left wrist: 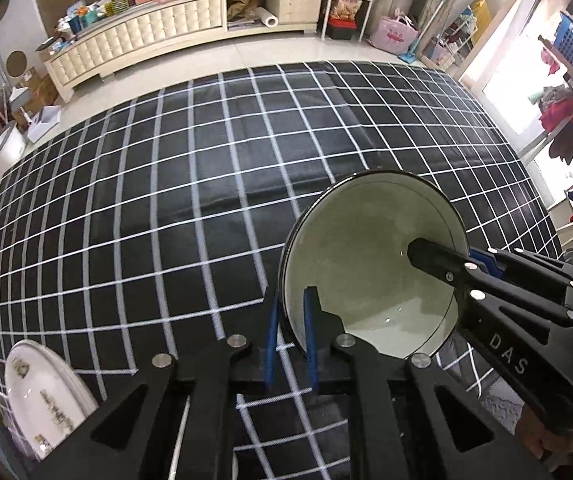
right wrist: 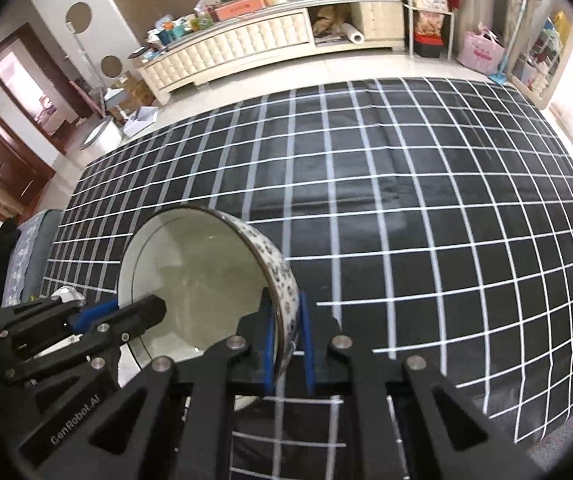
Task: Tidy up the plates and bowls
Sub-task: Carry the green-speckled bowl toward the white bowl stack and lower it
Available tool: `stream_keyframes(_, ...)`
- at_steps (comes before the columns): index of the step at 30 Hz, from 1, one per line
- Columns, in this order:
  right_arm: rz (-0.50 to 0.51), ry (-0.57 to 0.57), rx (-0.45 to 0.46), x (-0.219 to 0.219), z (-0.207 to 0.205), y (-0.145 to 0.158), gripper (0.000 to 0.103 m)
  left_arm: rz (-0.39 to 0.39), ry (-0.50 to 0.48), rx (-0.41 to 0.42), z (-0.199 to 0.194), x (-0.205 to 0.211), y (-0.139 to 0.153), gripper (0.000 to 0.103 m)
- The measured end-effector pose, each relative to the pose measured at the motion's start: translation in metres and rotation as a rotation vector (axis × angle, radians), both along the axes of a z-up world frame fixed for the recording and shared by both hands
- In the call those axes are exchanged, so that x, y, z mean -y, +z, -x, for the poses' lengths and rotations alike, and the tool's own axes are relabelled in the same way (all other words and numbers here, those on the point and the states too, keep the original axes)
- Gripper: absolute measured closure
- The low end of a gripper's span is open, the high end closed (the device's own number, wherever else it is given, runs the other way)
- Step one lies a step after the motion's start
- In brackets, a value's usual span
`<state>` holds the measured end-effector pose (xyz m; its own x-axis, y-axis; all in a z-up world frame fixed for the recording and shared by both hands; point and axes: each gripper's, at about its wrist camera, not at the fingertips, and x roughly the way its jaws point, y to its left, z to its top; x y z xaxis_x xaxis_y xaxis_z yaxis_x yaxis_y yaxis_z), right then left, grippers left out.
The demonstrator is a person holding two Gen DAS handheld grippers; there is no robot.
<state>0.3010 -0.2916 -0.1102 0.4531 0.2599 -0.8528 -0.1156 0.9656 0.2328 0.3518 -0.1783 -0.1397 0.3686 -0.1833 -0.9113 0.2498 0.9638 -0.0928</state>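
Observation:
A white bowl [left wrist: 370, 260] with a dark rim and a black flower pattern on its outer wall [right wrist: 282, 280] hangs tilted above the black cloth, held from both sides. My left gripper [left wrist: 291, 336] is shut on the bowl's left rim, one blue pad inside and one outside. My right gripper [right wrist: 288, 340] is shut on the opposite rim in the same way. Each wrist view shows the other gripper across the bowl: the right gripper [left wrist: 458, 258] and the left gripper [right wrist: 122, 312]. A white patterned plate [left wrist: 42, 396] lies at the lower left.
The table wears a black cloth with a white grid [left wrist: 166, 200]. A grey-blue seat [right wrist: 30, 252] stands by its left edge. Beyond the far edge are floor tiles, a long cream cabinet [left wrist: 146, 36] with clutter on top, and a pink bag [left wrist: 394, 34].

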Motion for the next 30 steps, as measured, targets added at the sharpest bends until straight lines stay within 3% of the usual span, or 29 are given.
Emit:
stream_keyframes(14, 0.011, 0.098, 0.047, -0.079, 0.037, 0.026, 0.088, 0.005, 0.067, 0.072, 0.066, -0.1, 0.041, 0.092)
stream_keyframes(30, 0.039, 0.16, -0.048, -0.131, 0.068, -0.008, 0.088, 0.025, 0.129, 0.03, 0.126, -0.168, 0.017, 0.092)
